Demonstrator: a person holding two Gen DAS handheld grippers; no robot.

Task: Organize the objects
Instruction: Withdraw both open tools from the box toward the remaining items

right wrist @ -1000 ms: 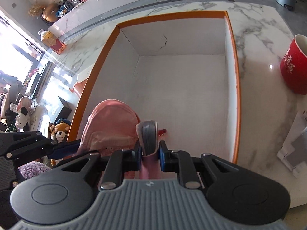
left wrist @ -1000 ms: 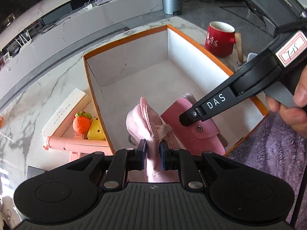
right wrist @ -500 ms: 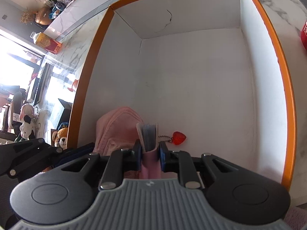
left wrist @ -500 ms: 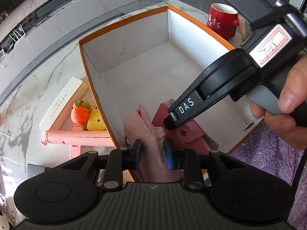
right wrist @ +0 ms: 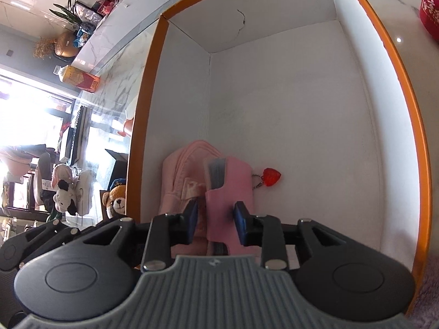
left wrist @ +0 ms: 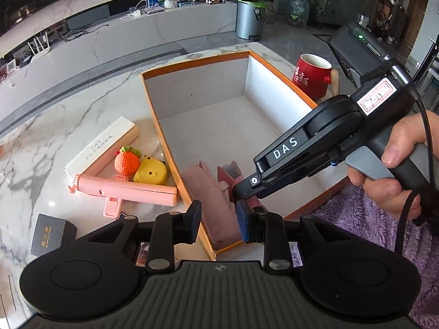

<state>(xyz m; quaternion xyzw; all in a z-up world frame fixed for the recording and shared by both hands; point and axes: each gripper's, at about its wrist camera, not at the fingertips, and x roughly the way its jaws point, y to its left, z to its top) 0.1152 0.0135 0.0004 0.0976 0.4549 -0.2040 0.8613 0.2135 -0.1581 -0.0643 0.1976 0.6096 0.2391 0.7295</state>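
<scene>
An orange-rimmed white box (left wrist: 279,79) stands on the marble table. A pale pink zip pouch (left wrist: 212,200) leans against its near left wall; it also shows in the right wrist view (right wrist: 181,178). Beside it stands a pink card holder (right wrist: 233,189) with a red heart charm (right wrist: 271,176). My left gripper (left wrist: 219,223) is open and raised above the pouch, over the box's near corner. My right gripper (right wrist: 215,220) is open, its pads on either side of the card holder, apart from it. It shows in the left wrist view (left wrist: 242,192) reaching down into the box.
Left of the box lie a pink folding fan (left wrist: 123,189), an orange knitted strawberry (left wrist: 126,161), a yellow toy (left wrist: 151,174), a white long case (left wrist: 101,145) and a black small box (left wrist: 45,234). A red mug (left wrist: 311,78) stands right of the box. Purple fleece (left wrist: 370,224) covers the near right.
Both grippers have opened and let go: the left released the pink pouch and lifted back, the right released the card holder, which now stands in the box beside the pouch.
</scene>
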